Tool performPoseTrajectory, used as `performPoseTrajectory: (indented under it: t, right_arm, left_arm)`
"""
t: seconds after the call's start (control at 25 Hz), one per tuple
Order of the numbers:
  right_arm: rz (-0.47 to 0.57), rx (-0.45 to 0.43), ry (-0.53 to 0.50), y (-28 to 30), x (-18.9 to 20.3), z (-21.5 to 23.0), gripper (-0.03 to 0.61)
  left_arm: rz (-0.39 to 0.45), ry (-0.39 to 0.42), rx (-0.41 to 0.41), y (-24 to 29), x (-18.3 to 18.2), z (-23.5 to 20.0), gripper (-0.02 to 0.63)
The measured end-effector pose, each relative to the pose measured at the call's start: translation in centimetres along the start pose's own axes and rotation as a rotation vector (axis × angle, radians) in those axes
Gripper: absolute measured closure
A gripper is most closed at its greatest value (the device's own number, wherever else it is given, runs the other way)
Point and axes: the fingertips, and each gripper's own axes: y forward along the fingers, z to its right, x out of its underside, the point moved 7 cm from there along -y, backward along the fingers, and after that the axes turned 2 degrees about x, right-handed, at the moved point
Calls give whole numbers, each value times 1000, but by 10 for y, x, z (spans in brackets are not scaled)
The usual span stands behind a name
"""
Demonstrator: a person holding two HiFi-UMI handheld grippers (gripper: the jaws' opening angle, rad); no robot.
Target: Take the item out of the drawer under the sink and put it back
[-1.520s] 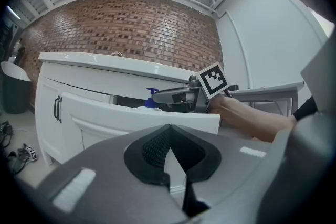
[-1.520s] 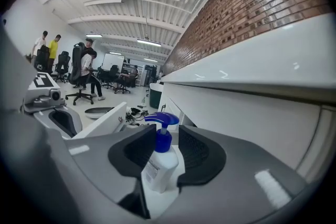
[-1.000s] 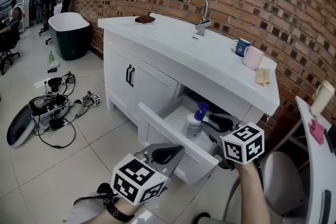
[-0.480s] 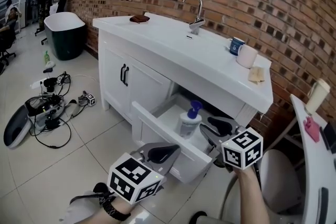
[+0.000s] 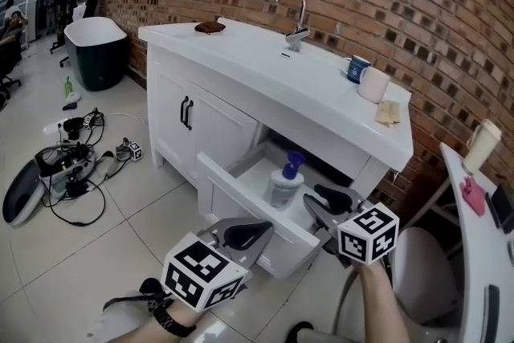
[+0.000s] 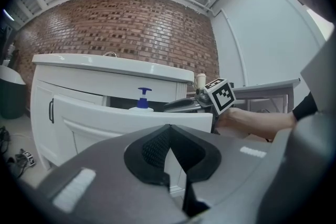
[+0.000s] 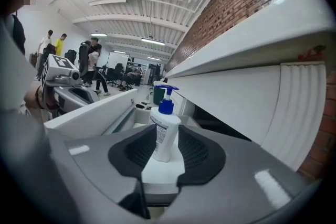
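A white pump bottle with a blue top (image 5: pixel 285 182) stands upright in the open drawer (image 5: pixel 241 205) under the sink counter (image 5: pixel 265 68). My right gripper (image 5: pixel 318 202) is at the drawer's right end, pointing at the bottle. In the right gripper view the bottle (image 7: pixel 166 131) stands in the gap between the closing jaws, and I see no pad pressing on it. My left gripper (image 5: pixel 259 234) hangs in front of the drawer front, shut and empty; its pads (image 6: pixel 157 147) meet. The left gripper view shows the bottle's top (image 6: pixel 140 101) over the drawer front.
A faucet (image 5: pixel 295 12), two mugs (image 5: pixel 363 76) and a cloth (image 5: pixel 388 113) sit on the counter. Closed cabinet doors (image 5: pixel 186 112) are left of the drawer. Cables and gear (image 5: pixel 64 169) lie on the tiled floor. A white chair (image 5: pixel 422 273) stands behind my right arm.
The view has shifted slightly, so vanity and drawer sit a little further left. Both grippers keep their places by the drawer. The bottle still stands in the drawer.
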Motion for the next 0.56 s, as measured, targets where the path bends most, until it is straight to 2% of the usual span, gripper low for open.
performPoseTrajectory:
  t: [0.24, 0.44, 0.56]
  right_arm:
    - [45, 33, -5, -13, -2, -4, 463]
    - [81, 49, -19, -22, -6, -11, 477]
    - [87, 51, -30, -24, -5, -16, 493]
  left_arm:
    - [-3, 10, 27, 0, 1, 5, 595]
    - [-16, 34, 102, 0, 2, 16, 595]
    - [-36, 80, 144, 0, 3, 24, 595]
